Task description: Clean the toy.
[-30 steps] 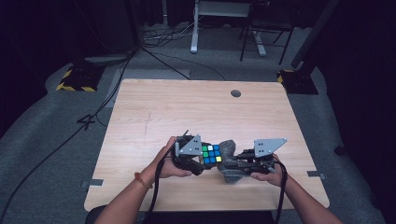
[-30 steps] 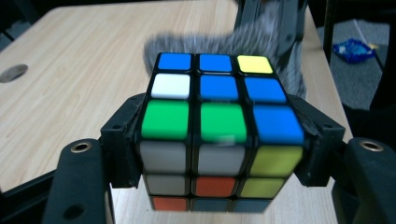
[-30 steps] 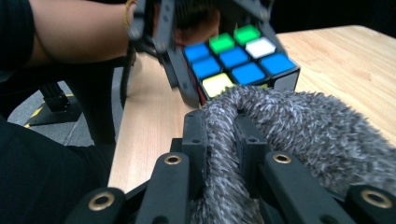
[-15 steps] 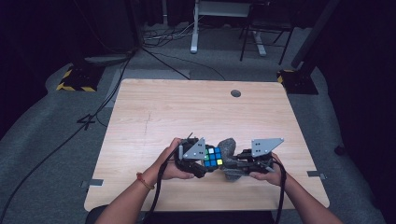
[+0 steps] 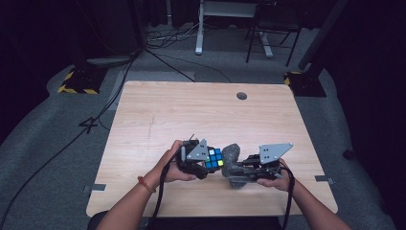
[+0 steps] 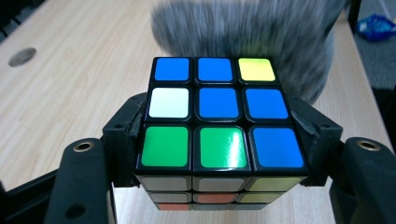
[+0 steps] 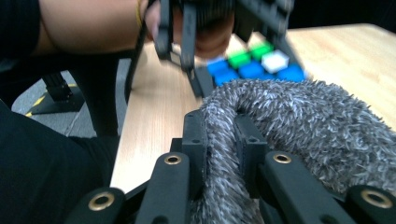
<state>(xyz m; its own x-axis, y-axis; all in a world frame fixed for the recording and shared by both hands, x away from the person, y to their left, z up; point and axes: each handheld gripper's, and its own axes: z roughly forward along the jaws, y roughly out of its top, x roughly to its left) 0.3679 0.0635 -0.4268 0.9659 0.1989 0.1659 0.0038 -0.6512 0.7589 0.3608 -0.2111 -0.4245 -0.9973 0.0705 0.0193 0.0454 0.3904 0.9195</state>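
left gripper [image 5: 207,165] clamped on rubik's cube [image 6: 218,109] for steadying; right gripper [image 5: 238,170] pinching grey fuzzy cloth [image 7: 299,116] for wiping.

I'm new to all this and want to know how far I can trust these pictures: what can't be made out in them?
- Puzzle cube, left gripper view: its far faces are turned away and its sides sit behind the jaws.
- Grey fuzzy cloth, right gripper view: the frame edges cut it off, so its full shape stays unknown; in the left gripper view it is blurred.
- Left gripper, right gripper view: blurred, cut by the top edge.
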